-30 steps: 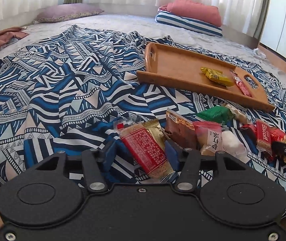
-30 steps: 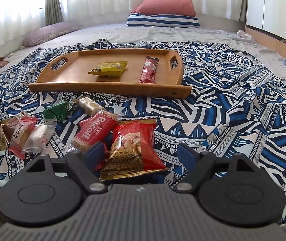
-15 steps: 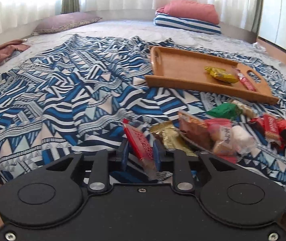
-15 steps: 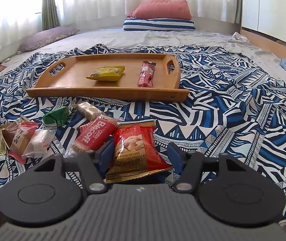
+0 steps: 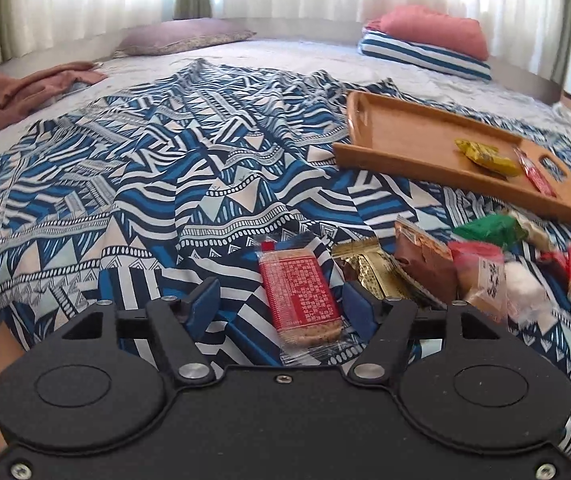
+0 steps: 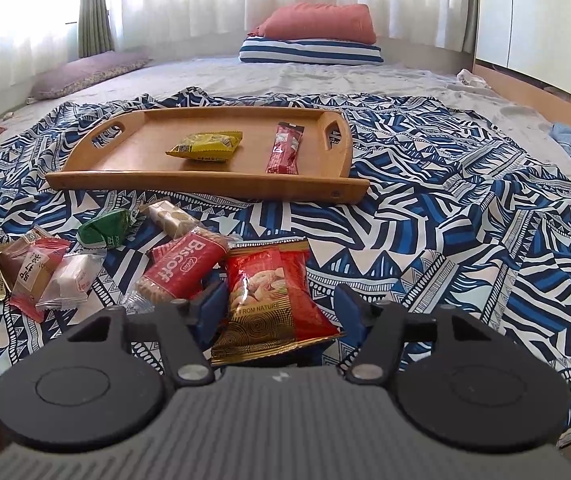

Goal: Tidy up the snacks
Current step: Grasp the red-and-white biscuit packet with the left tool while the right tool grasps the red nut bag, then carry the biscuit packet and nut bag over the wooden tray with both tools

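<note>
On the patterned bedspread (image 5: pixel 213 184), a red cracker packet (image 5: pixel 299 294) lies lengthwise between the left tongs (image 5: pixel 281 306), whose jaws are opening off it. The right tongs (image 6: pixel 281 312) straddle a red nut bag (image 6: pixel 271 300) half-open; grip uncertain. The wooden tray (image 6: pixel 125 172) lies beyond.

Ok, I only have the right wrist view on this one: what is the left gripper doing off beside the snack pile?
Observer: The left gripper has its jaws opening, with a red patterned cracker packet between them; the pads are not pressing on it.
Operator: Is the packet lifted?
Observer: No, it lies flat on the patterned blanket.
Operator: Which way does it lie?
Observer: Lengthwise along the fingers, nearer the right finger than the left one.
</note>
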`<act>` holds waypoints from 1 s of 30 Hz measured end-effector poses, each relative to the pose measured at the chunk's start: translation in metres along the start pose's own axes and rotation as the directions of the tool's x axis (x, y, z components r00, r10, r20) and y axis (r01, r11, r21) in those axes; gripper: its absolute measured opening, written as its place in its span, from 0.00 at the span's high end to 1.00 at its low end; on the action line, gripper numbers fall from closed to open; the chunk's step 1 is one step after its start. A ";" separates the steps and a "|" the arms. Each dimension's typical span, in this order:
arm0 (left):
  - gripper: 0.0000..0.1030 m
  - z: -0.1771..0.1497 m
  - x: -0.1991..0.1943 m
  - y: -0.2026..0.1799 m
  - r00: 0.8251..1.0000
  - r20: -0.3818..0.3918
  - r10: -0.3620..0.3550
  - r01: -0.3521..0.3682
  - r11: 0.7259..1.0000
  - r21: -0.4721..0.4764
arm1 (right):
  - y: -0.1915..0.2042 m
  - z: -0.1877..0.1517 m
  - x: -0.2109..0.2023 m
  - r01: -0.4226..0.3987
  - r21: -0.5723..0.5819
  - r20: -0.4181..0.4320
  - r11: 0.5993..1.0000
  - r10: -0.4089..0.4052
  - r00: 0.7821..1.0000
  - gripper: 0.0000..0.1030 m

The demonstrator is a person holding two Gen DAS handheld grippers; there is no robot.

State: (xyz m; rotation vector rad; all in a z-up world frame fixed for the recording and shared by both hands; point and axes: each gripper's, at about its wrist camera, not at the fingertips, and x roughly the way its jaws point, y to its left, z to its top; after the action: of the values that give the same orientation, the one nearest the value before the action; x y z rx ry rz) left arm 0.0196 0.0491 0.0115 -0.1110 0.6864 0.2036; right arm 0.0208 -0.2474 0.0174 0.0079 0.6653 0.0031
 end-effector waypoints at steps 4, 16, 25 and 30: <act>0.38 0.002 0.002 -0.002 1.000 -0.012 0.021 -0.021 1.000 0.001 | 0.000 -0.001 0.000 -0.001 -0.003 -0.001 1.000 0.001 1.000 0.31; 0.70 0.000 -0.011 -0.001 0.999 0.022 -0.025 0.023 0.997 0.073 | 0.001 0.001 0.003 -0.012 0.003 -0.007 1.000 0.012 1.000 0.42; 0.70 0.018 -0.023 -0.001 0.995 0.068 -0.068 0.061 0.994 0.096 | 0.006 0.006 0.003 -0.002 0.002 -0.018 1.000 0.002 1.000 0.52; 0.70 0.033 -0.022 0.000 0.993 0.053 -0.110 0.105 0.990 0.093 | 0.007 0.010 -0.003 0.016 0.001 -0.006 1.000 -0.016 1.000 0.52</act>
State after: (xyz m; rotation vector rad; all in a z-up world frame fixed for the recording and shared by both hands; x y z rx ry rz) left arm 0.0233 0.0509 0.0512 -0.0554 0.6294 0.0723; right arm 0.0250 -0.2409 0.0275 0.0041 0.6713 -0.0123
